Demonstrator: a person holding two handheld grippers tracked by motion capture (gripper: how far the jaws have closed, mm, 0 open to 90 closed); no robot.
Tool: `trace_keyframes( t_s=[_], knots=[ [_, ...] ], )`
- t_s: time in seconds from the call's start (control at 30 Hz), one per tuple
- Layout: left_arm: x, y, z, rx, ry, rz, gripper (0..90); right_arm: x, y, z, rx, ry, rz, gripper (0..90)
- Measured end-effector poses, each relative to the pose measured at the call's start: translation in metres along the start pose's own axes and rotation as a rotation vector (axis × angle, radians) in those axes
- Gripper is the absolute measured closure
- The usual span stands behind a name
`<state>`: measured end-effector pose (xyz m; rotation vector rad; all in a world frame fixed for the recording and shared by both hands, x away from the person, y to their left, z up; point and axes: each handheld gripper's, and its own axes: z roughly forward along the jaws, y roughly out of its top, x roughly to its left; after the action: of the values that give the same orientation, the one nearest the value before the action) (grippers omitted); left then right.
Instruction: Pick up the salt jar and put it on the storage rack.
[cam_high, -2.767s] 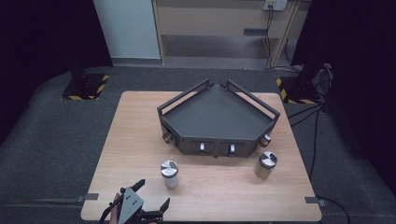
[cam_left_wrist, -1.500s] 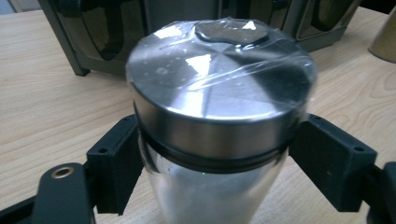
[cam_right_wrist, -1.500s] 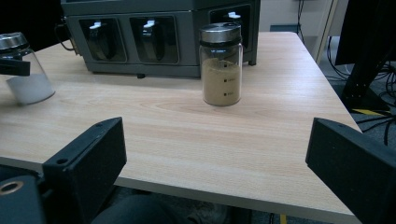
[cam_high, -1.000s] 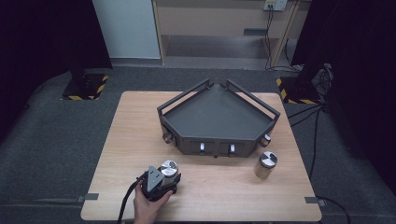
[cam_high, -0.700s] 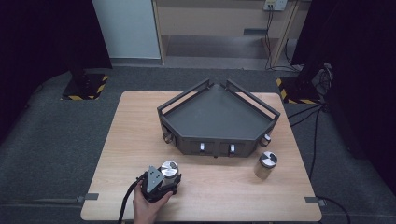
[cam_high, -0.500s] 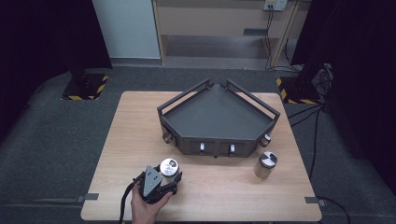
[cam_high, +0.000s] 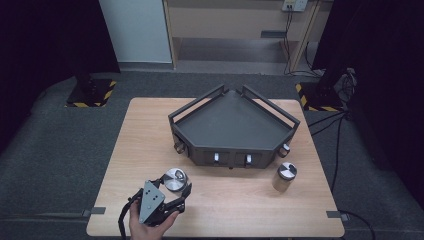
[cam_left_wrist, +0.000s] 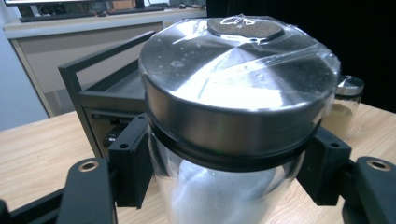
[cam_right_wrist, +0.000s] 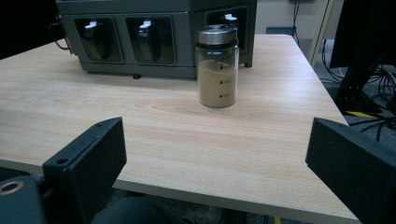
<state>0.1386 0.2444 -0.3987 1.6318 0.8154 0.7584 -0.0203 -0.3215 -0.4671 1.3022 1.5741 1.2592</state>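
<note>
A glass jar with white contents and a steel lid (cam_high: 174, 179) (cam_left_wrist: 236, 93) is clamped below its lid between the jaws of my left gripper (cam_high: 176, 189) (cam_left_wrist: 229, 168), near the table's front left and raised off the wood. A second jar with brown powder and a steel lid (cam_high: 284, 177) (cam_right_wrist: 216, 65) stands upright on the table at the front right, before the rack. My right gripper (cam_right_wrist: 217, 158) hangs at the table's near edge with its jaws wide apart and nothing between them, the brown jar well ahead of it.
A dark five-sided rack (cam_high: 200, 117) (cam_right_wrist: 154, 5) (cam_left_wrist: 93, 93) with raised rails and front slots stands at the table's middle back. The wooden table (cam_high: 150, 130) has bare room at left and front. Black-and-yellow stand bases (cam_high: 92, 92) sit on the floor beyond.
My left gripper came in from the front edge, took hold of the white jar and has lifted it slightly up and towards the front left. The brown jar has stayed put.
</note>
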Motion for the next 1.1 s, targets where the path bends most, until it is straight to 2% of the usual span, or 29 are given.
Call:
trace_keyframes(
  t_s=[0.33,0.53,0.8,0.83,0.87,0.9,0.93,0.97,1.03,1.1],
  knots=[
    [0.001,0.003,0.004,0.01,0.008,-0.002,30.1,0.0,0.0,0.001,0.001,0.002,0.001,5.2],
    [0.003,0.01,0.017,-0.003,0.001,-0.001,30.1,0.0,0.0,0.002,0.0,0.006,0.005,5.2],
    [0.011,0.047,0.064,-0.033,0.001,0.041,30.1,-0.001,0.001,0.003,-0.002,0.018,0.004,5.2],
    [0.011,0.047,0.064,-0.033,0.001,0.041,30.1,-0.002,0.001,0.004,-0.003,0.019,0.005,5.2],
    [0.014,0.058,0.076,-0.034,0.001,0.057,30.1,-0.002,0.001,0.004,-0.002,0.02,0.003,5.2],
    [0.014,0.058,0.076,-0.034,0.001,0.057,30.1,-0.002,0.001,0.004,-0.003,0.02,0.003,5.2],
    [0.017,0.067,0.089,-0.037,0.002,0.056,30.1,-0.002,0.001,0.004,-0.003,0.02,0.005,5.2],
    [0.017,0.067,0.089,-0.037,0.002,0.056,30.1,-0.002,0.001,0.004,-0.003,0.02,0.005,5.2],
    [0.021,0.08,0.108,-0.039,0.004,0.058,30.1,-0.002,0.001,0.004,-0.003,0.02,0.004,5.2],
    [0.022,0.083,0.115,-0.04,0.008,0.062,30.1,-0.002,0.001,0.004,-0.004,0.02,0.002,5.2]
  ],
)
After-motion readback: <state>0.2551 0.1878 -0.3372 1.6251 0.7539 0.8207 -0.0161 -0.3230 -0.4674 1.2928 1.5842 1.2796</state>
